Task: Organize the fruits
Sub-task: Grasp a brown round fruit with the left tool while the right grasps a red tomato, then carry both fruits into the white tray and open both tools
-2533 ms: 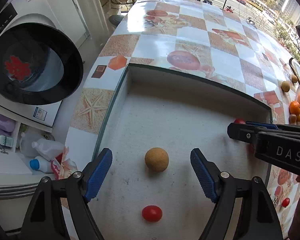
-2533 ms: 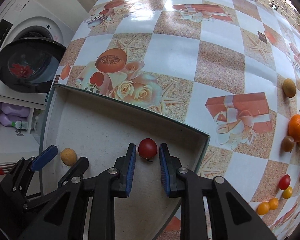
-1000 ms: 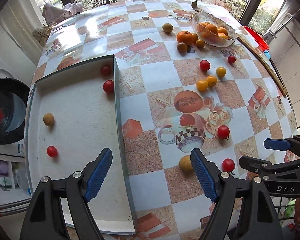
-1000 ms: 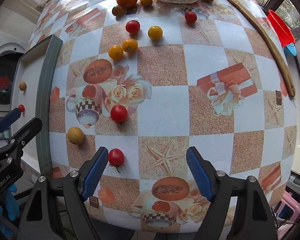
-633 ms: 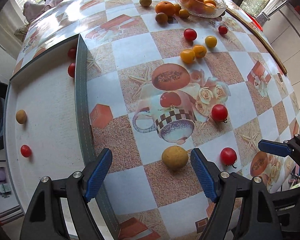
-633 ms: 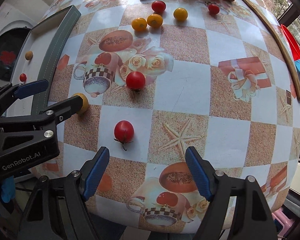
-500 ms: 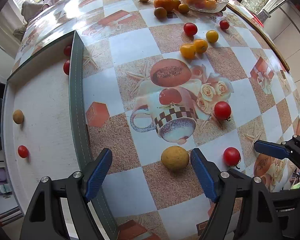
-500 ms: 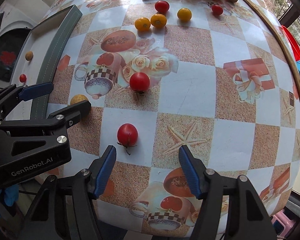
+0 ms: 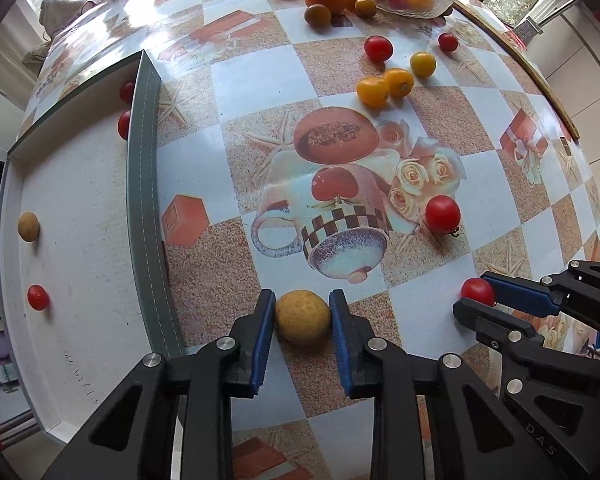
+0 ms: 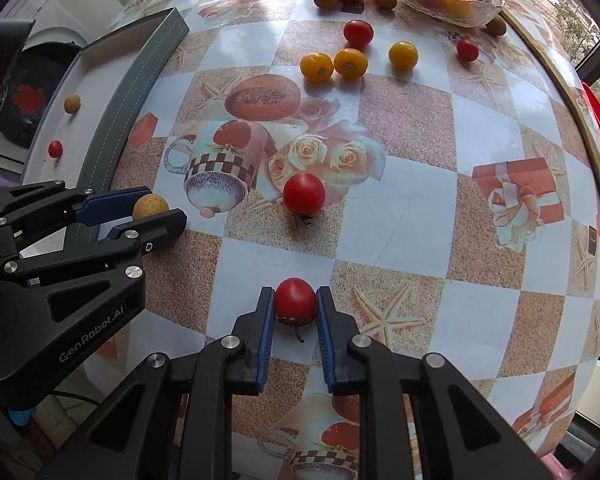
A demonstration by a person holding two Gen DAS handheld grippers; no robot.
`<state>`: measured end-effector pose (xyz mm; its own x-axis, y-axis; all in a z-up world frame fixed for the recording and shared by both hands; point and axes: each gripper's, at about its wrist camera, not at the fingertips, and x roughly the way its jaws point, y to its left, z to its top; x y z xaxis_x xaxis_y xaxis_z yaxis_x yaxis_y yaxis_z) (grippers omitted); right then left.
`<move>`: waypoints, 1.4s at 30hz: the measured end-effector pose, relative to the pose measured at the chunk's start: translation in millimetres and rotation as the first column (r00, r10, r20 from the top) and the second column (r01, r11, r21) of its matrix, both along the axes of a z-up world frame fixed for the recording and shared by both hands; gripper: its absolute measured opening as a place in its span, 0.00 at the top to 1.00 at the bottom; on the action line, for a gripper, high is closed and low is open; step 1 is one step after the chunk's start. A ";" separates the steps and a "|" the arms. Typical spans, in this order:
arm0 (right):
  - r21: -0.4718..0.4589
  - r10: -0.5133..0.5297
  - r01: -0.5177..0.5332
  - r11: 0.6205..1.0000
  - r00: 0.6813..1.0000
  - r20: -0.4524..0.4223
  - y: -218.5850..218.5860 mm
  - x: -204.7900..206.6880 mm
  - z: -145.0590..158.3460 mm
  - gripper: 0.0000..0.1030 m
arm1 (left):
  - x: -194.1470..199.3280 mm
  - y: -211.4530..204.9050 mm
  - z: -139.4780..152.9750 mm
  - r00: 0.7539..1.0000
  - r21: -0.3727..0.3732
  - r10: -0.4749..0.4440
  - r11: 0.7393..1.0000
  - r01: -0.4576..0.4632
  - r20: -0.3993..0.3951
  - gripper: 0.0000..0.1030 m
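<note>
Pick-up step on both sides: left tongs [image 9: 302,317] clamp the yellow fruit [image 9: 302,316], right tongs [image 10: 295,307] clamp a red tomato [image 10: 295,300], both resting on the surface [image 10: 400,208]; next, likely lift and carry leftward into the tray [image 9: 140,184].

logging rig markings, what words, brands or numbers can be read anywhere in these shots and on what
"GenRobot.AI": white lettering on the black body of the left gripper, read in the right wrist view.
"DAS": grey letters on the black body of the right gripper, at the lower right of the left wrist view; possibly cut off at the frame edge.
Faint marks on the floor of the white tray: too small to read.
</note>
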<state>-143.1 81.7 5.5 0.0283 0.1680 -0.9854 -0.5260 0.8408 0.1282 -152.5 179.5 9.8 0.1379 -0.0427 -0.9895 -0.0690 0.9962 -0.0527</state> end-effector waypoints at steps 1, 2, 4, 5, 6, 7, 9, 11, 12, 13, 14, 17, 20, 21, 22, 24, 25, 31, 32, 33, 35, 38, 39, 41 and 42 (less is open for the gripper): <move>0.005 -0.011 0.011 1.000 1.000 -0.005 -1.7 2.0 1.7 0.79 | 0.4 3.1 1.7 1.000 -0.018 0.015 1.000 -0.015 -0.002 0.72; 0.010 -0.021 0.021 1.000 1.000 -0.010 -5.9 5.3 4.3 0.78 | 0.6 7.2 4.6 1.000 -0.029 0.028 0.999 -0.028 -0.001 0.72; 0.018 -0.039 0.039 0.999 0.999 -0.016 -8.0 8.6 9.0 0.78 | -1.0 12.5 9.5 0.999 -0.037 0.047 0.998 -0.046 0.008 0.72; 0.024 -0.047 0.047 0.999 0.999 -0.021 -11.1 11.1 12.0 0.78 | -1.5 15.4 12.5 0.998 -0.043 0.055 0.998 -0.054 0.013 0.72; 0.029 -0.055 0.056 0.998 0.998 -0.028 -12.5 13.8 14.4 0.78 | -2.5 17.2 15.6 0.998 -0.048 0.061 0.997 -0.060 0.019 0.72; 0.034 -0.062 0.063 0.997 0.998 -0.033 -13.5 16.4 15.1 0.78 | -3.8 18.7 19.7 0.998 -0.051 0.065 0.997 -0.064 0.025 0.72; 0.042 -0.072 0.074 0.996 0.997 -0.039 -14.7 20.1 19.6 0.78 | -5.4 22.1 27.0 0.996 -0.055 0.075 0.996 -0.073 0.039 0.72; 0.051 -0.079 0.081 0.995 0.996 -0.044 -25.1 32.2 24.9 0.78 | -6.4 26.1 34.6 0.995 -0.064 0.088 0.994 -0.085 0.054 0.72; 0.056 -0.081 0.084 0.995 0.996 -0.045 -24.7 34.3 27.5 0.78 | -6.7 28.4 38.5 0.993 -0.068 0.096 0.993 -0.092 0.061 0.72; 0.060 -0.082 0.085 0.995 0.996 -0.044 -24.8 37.3 31.1 0.78 | -7.6 30.7 42.1 0.992 -0.073 0.105 0.992 -0.100 0.068 0.72; 0.064 -0.081 0.084 0.994 0.996 -0.043 -25.4 34.9 32.0 0.78 | -8.2 34.6 45.5 0.991 -0.078 0.114 0.991 -0.108 0.074 0.72; 0.077 -0.076 0.079 0.994 0.996 -0.040 -23.9 38.6 41.3 0.78 | -8.3 43.1 54.8 0.986 -0.084 0.140 0.988 -0.132 0.094 0.72; 0.087 -0.066 0.069 0.994 0.997 -0.036 -17.3 36.9 47.1 0.78 | -11.2 53.1 61.6 0.980 -0.084 0.165 0.984 -0.156 0.114 0.72; 0.091 -0.061 0.064 0.994 0.998 -0.035 -10.7 36.2 47.2 0.78 | -13.1 58.6 64.7 0.977 -0.084 0.176 0.982 -0.166 0.120 0.72; 0.093 -0.056 0.058 0.994 0.998 -0.033 -5.5 36.1 48.0 0.78 | -14.8 64.3 67.6 0.974 -0.085 0.185 0.981 -0.175 0.127 0.72; 0.095 -0.039 0.041 0.995 0.999 -0.022 2.5 37.2 52.3 0.78 | -16.3 71.8 70.6 0.969 -0.080 0.204 0.978 -0.194 0.137 0.72; 0.096 -0.029 0.031 0.995 0.999 -0.018 7.2 38.0 54.0 0.78 | -17.7 76.6 72.4 0.967 -0.078 0.212 0.976 -0.203 0.141 0.72; 0.110 0.024 -0.023 0.994 1.000 -0.004 42.6 42.5 61.6 0.78 | -26.9 107.7 75.8 0.947 -0.065 0.278 0.961 -0.271 0.160 0.72; 0.113 0.034 -0.033 0.993 0.999 -0.001 47.4 43.1 63.3 0.78 | -29.3 114.2 75.7 0.943 -0.062 0.290 0.957 -0.284 0.162 0.72; 0.116 0.043 -0.042 0.992 0.999 0.000 52.9 43.5 64.7 0.78 | -31.4 120.4 75.0 0.939 -0.058 0.304 0.953 -0.298 0.162 0.72; 0.123 0.060 -0.060 0.991 0.998 0.003 65.7 44.2 66.6 0.78 | -34.9 133.4 72.9 0.931 -0.052 0.328 0.945 -0.323 0.160 0.72; 0.137 0.083 -0.082 0.987 0.997 -0.002 86.1 46.4 67.3 0.78 | -36.2 152.6 70.1 0.919 -0.042 0.360 0.933 -0.358 0.161 0.72; 0.142 0.090 -0.089 0.986 0.996 -0.004 94.0 47.6 67.1 0.78 | -35.5 158.9 69.3 0.914 -0.043 0.371 0.928 -0.369 0.164 0.72; 0.152 0.103 -0.100 0.983 0.995 -0.008 110.0 51.2 66.0 0.78 | -32.4 170.1 66.4 0.906 -0.041 0.387 0.922 -0.386 0.169 0.72; 0.158 0.108 -0.105 0.982 0.994 -0.012 118.2 53.7 65.0 0.78 | -30.2 174.1 63.8 0.904 -0.040 0.393 0.919 -0.392 0.168 0.72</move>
<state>-89.4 200.0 70.5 -0.0175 0.3214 -0.9468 -0.6073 0.7488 0.2654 -182.7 353.7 73.6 0.3097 0.0447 -0.9498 -0.4443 0.8899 -0.1030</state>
